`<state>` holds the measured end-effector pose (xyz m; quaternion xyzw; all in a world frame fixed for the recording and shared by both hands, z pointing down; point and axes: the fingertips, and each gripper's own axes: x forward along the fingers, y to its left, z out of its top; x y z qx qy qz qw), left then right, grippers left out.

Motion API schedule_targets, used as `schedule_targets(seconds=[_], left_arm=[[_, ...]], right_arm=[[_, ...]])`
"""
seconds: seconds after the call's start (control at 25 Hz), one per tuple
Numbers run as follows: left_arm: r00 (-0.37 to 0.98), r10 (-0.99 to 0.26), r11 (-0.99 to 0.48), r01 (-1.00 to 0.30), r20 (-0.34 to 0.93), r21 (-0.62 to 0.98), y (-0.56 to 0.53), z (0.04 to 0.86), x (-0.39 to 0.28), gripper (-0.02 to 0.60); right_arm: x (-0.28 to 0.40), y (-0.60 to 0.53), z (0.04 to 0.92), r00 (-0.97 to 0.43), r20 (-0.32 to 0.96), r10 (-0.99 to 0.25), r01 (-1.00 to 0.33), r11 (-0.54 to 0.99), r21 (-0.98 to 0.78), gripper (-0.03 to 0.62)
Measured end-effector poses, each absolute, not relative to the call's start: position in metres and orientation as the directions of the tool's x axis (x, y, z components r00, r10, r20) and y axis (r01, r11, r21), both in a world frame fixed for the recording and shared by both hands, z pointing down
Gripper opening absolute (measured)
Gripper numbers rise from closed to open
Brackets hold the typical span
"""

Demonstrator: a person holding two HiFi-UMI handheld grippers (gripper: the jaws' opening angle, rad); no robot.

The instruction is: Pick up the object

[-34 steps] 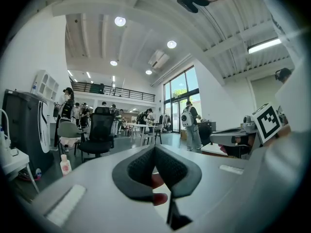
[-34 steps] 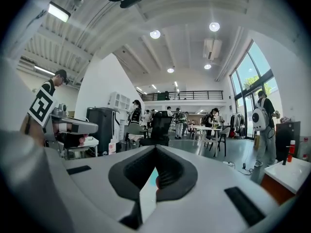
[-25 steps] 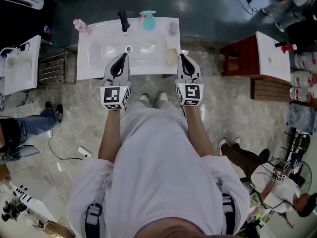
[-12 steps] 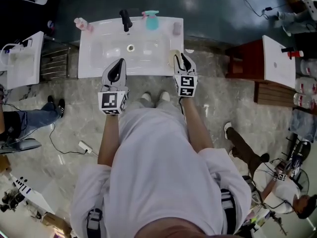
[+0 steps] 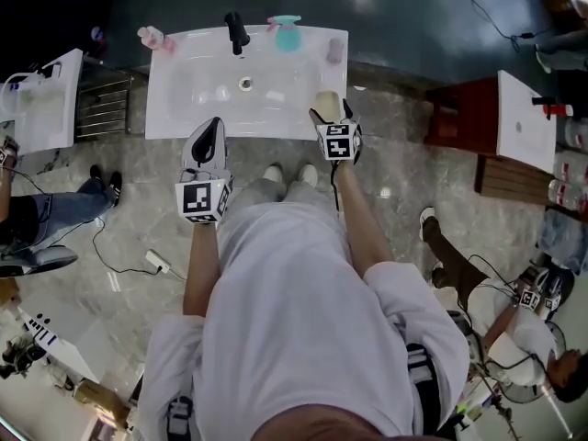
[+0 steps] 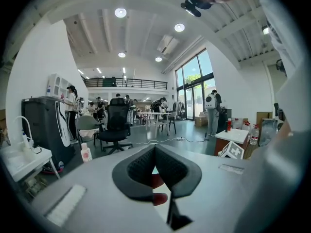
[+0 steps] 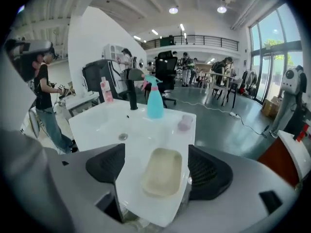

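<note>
Though it sits pale against the white around it, the soap dish [image 7: 163, 171] is easy to pick out: a shallow cream tray, oblong, with rounded corners and a raised rim. It lies at the front right corner of the surface [image 5: 184, 108], a white washstand top with a basin sunk in it.

The right tool [image 5: 333, 116] is released. Its jaws have just been opening and now stand wide, one on each side of the dish, with a strip of white showing between each pad and the rim. The left tool [image 6: 154, 154] is clenched, jaws together on nothing, near the front edge of the surface and well to the left of the dish.

Along the back edge stand a black tap [image 5: 236, 33] and a teal spray bottle [image 5: 288, 33], with a pink bottle [image 5: 154, 38] at the left corner. A round drain [image 5: 245, 84] sits in the basin.

Below is a grey marbled floor [image 5: 119, 182]. A dark red cabinet [image 5: 459, 118] stands to the right and a second washstand [image 5: 41, 108] to the left. The gripper views show a tall hall with ceiling lamps, big windows, a balcony rail and several people.
</note>
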<state>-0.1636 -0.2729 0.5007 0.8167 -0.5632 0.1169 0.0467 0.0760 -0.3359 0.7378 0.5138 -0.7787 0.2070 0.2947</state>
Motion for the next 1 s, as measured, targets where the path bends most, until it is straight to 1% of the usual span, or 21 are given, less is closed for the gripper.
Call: schedule_targets(seconds=[0.08, 0.16, 0.24, 0.52, 0.8, 1.0], left_arm=[[0.325, -0.912, -0.349, -0.935, 0.252, -0.059, -0.27, 0.502, -0.167, 0.0], [0.307, -0.916, -0.333, -0.941, 0.259, -0.062, -0.266, 0.504, -0.171, 0.0], [0.286, -0.92, -0.314, -0.947, 0.268, -0.065, -0.263, 0.506, -0.176, 0.0], [0.228, -0.928, -0.258, -0.964, 0.295, -0.064, -0.26, 0.513, -0.197, 0.0], [0.208, -0.932, -0.236, -0.97, 0.297, -0.061, -0.26, 0.512, -0.204, 0.0], [0.204, -0.932, -0.233, -0.97, 0.3, -0.067, -0.257, 0.514, -0.203, 0.0]], right_arm=[[0.077, -0.337, 0.756, -0.278, 0.723, -0.632, -0.926, 0.376, -0.027, 0.414], [0.079, -0.339, 0.77, -0.263, 0.754, -0.602, -0.931, 0.364, -0.034, 0.436], [0.081, -0.342, 0.781, -0.253, 0.779, -0.574, -0.932, 0.36, -0.038, 0.443], [0.079, -0.345, 0.821, -0.211, 0.861, -0.463, -0.929, 0.368, -0.029, 0.445], [0.085, -0.344, 0.833, -0.19, 0.882, -0.43, -0.935, 0.353, -0.029, 0.442], [0.087, -0.342, 0.836, -0.176, 0.889, -0.422, -0.93, 0.367, -0.01, 0.423]])
